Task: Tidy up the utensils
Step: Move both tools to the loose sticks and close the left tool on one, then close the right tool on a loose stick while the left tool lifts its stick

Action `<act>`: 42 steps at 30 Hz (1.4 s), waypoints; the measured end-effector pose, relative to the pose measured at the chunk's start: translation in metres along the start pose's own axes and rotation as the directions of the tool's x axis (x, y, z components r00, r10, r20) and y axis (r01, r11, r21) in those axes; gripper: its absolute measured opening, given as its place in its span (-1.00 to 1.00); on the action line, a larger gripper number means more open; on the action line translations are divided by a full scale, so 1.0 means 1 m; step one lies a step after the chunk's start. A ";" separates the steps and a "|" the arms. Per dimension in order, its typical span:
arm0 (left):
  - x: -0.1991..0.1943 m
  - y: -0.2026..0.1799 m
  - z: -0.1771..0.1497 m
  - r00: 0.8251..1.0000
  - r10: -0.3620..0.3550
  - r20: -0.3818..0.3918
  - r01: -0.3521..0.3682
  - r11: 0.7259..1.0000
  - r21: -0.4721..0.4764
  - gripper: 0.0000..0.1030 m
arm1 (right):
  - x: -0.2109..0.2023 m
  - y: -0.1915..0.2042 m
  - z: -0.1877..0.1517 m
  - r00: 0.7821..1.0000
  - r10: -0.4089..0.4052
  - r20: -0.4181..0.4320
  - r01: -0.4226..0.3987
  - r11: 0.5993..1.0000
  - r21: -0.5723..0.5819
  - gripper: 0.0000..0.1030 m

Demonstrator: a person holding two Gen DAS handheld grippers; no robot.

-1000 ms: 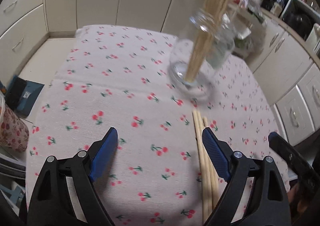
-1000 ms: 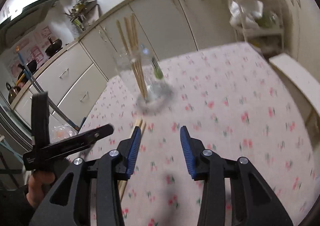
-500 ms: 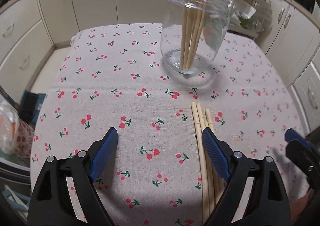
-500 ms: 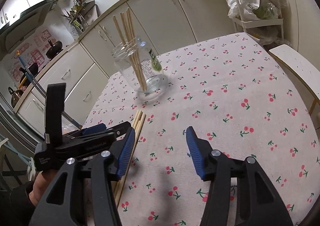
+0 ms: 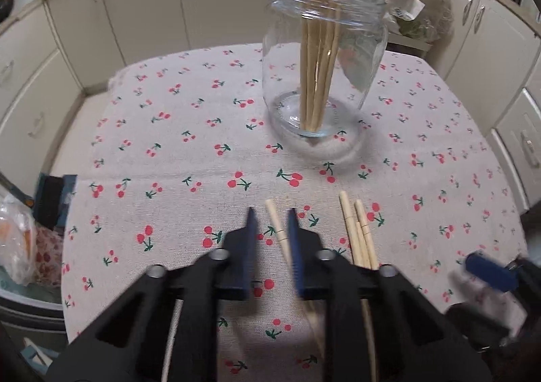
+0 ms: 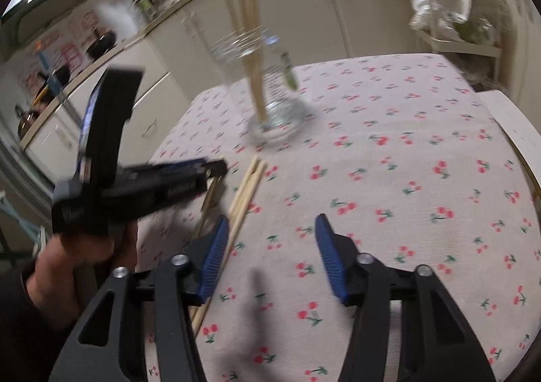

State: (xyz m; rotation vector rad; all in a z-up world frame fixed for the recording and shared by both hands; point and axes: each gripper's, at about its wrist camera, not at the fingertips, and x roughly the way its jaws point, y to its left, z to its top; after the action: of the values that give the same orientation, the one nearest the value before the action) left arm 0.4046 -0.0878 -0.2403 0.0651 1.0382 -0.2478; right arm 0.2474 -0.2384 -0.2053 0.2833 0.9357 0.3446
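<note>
One chopstick is lying on the cherry-print tablecloth, short of the glass jar, its long axis running from the jar back toward the left gripper. That gripper's jaws have just been closing around it; they are now nearly pressed together, with the stick between the blue pads and touching the right-hand pad. Whether the pinch is fully seated cannot be told (motion blur).

Two more loose chopsticks are lying just beside it, on the side away from the left gripper's reach, parallel, tips also toward the jar. The jar is standing upright with a bundle of chopsticks already in it.

The right gripper is hovering farther from the jar, jaws partly spread and just narrowing, holding nothing; the loose pair is running beside its left pad. The left hand is nearer the jar.
</note>
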 end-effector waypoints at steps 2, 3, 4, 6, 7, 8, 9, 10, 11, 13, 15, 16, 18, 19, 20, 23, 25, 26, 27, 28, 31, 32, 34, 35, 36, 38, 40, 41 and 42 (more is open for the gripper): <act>-0.001 0.008 0.000 0.999 -0.046 -0.012 0.046 0.999 -0.011 -0.86 | 0.005 0.008 0.001 1.000 0.010 -0.012 -0.010 1.000 -0.021 -0.22; -0.002 0.013 -0.001 0.997 -0.070 -0.017 0.070 0.997 -0.013 -0.89 | 0.008 0.013 0.002 1.000 0.011 -0.022 -0.011 0.999 -0.035 -0.34; -0.002 0.016 -0.003 0.996 -0.085 -0.018 0.085 0.996 -0.012 -0.90 | 0.012 0.017 0.004 1.000 0.009 -0.028 -0.010 0.999 -0.043 -0.38; -0.004 0.020 -0.006 0.993 -0.115 -0.021 0.115 0.993 0.000 -0.90 | 0.021 0.022 0.006 0.999 -0.004 -0.045 0.001 0.998 -0.058 -0.44; -0.005 0.021 -0.007 0.992 -0.123 -0.022 0.124 0.992 0.004 -0.90 | 0.024 0.023 0.006 0.999 -0.012 -0.052 0.009 0.998 -0.062 -0.44; -0.005 0.022 -0.008 0.991 -0.133 -0.021 0.133 0.991 0.006 -0.90 | 0.029 0.024 0.007 0.998 -0.020 -0.061 0.016 0.998 -0.066 -0.44; -0.006 0.022 -0.009 0.990 -0.137 -0.020 0.137 0.991 0.008 -0.90 | 0.035 0.024 0.007 0.997 -0.028 -0.075 0.023 0.997 -0.071 -0.45; -0.005 0.022 -0.010 0.990 -0.139 -0.019 0.140 0.990 0.007 -0.90 | 0.040 0.024 0.007 0.996 -0.039 -0.085 0.032 0.996 -0.081 -0.51; -0.006 0.022 -0.010 0.989 -0.144 -0.018 0.144 0.990 0.003 -0.90 | 0.042 0.024 0.007 0.995 -0.044 -0.095 0.036 0.996 -0.084 -0.52; -0.006 0.025 -0.011 0.988 -0.152 -0.017 0.152 0.988 -0.005 -0.90 | 0.042 0.021 0.008 0.994 -0.047 -0.096 0.039 0.995 -0.089 -0.58; -0.006 0.027 -0.011 0.987 -0.159 -0.019 0.159 0.987 -0.010 -0.90 | 0.040 0.016 0.008 0.994 -0.045 -0.102 0.037 0.996 -0.076 -0.62; -0.004 0.025 -0.010 0.987 -0.160 -0.021 0.159 0.987 -0.009 -0.90 | 0.040 0.015 0.008 0.993 -0.055 -0.106 0.046 0.995 -0.085 -0.66; -0.004 0.025 -0.010 0.987 -0.159 -0.027 0.158 0.987 -0.012 -0.89 | 0.041 0.016 0.010 0.991 -0.066 -0.117 0.054 0.993 -0.102 -0.66; -0.004 0.025 -0.010 0.987 -0.156 -0.033 0.155 0.988 -0.017 -0.89 | 0.043 0.018 0.011 0.989 -0.077 -0.124 0.063 0.991 -0.116 -0.66; -0.004 0.024 -0.009 0.988 -0.147 -0.040 0.146 0.989 -0.013 -0.89 | 0.045 0.021 0.014 0.987 -0.092 -0.133 0.074 0.988 -0.137 -0.66; -0.005 0.017 -0.009 0.993 -0.104 -0.051 0.105 0.994 0.019 -0.89 | 0.054 0.028 0.022 0.980 -0.122 -0.159 0.094 0.980 -0.174 -0.66; -0.004 0.011 -0.007 0.995 -0.076 -0.062 0.078 0.996 0.033 -0.89 | 0.061 0.031 0.029 0.976 -0.139 -0.169 0.104 0.974 -0.202 -0.66; -0.004 0.009 -0.007 0.995 -0.070 -0.068 0.073 0.997 0.034 -0.89 | 0.062 0.032 0.030 0.975 -0.145 -0.170 0.107 0.971 -0.214 -0.66; -0.004 0.009 -0.007 0.995 -0.066 -0.078 0.069 0.997 0.029 -0.89 | 0.065 0.032 0.033 0.972 -0.149 -0.181 0.107 0.969 -0.224 -0.66; -0.004 0.010 -0.007 0.994 -0.066 -0.086 0.068 0.997 0.022 -0.89 | 0.066 0.032 0.036 0.969 -0.147 -0.198 0.102 0.971 -0.218 -0.66; -0.007 0.013 -0.009 0.991 -0.068 -0.111 0.070 0.997 0.018 -0.89 | 0.071 0.032 0.042 0.962 -0.159 -0.223 0.106 0.967 -0.232 -0.66; -0.008 0.014 -0.010 0.992 -0.064 -0.113 0.067 0.998 0.023 -0.88 | 0.072 0.033 0.043 0.960 -0.165 -0.225 0.108 0.963 -0.245 -0.66; -0.008 0.015 -0.010 0.991 -0.063 -0.116 0.067 0.997 0.035 -0.88 | 0.074 0.037 0.043 0.960 -0.177 -0.217 0.113 0.954 -0.277 -0.67; -0.008 0.013 -0.010 0.991 -0.057 -0.118 0.063 0.997 0.048 -0.88 | 0.074 0.038 0.042 0.960 -0.184 -0.210 0.118 0.949 -0.292 -0.71; -0.008 0.011 -0.010 0.992 -0.046 -0.119 0.054 0.996 0.065 -0.89 | 0.073 0.038 0.041 0.962 -0.183 -0.205 0.116 0.947 -0.298 -0.75; -0.009 0.009 -0.010 0.992 -0.040 -0.120 0.051 0.994 0.092 -0.89 | 0.070 0.032 0.042 0.964 -0.152 -0.216 0.092 0.960 -0.263 -0.88; -0.010 0.012 -0.009 0.989 -0.082 -0.126 0.091 0.993 0.070 -0.90 | 0.064 0.018 0.043 0.972 -0.064 -0.224 0.030 0.988 -0.154 -0.88; -0.014 0.016 -0.009 0.989 -0.095 -0.113 0.101 0.993 0.053 -0.90 | 0.059 0.009 0.043 0.976 -0.010 -0.216 -0.009 0.996 -0.085 -0.88; -0.022 0.021 -0.007 0.990 -0.120 -0.075 0.123 0.992 0.029 -0.90 | 0.051 -0.001 0.043 0.981 0.052 -0.186 -0.055 0.998 -0.007 -0.88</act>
State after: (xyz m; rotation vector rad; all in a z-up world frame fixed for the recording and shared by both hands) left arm 0.3928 -0.0629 -0.2259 0.0421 1.1129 -0.3760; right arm 0.3111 -0.2227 -0.2190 0.2683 1.1107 0.4317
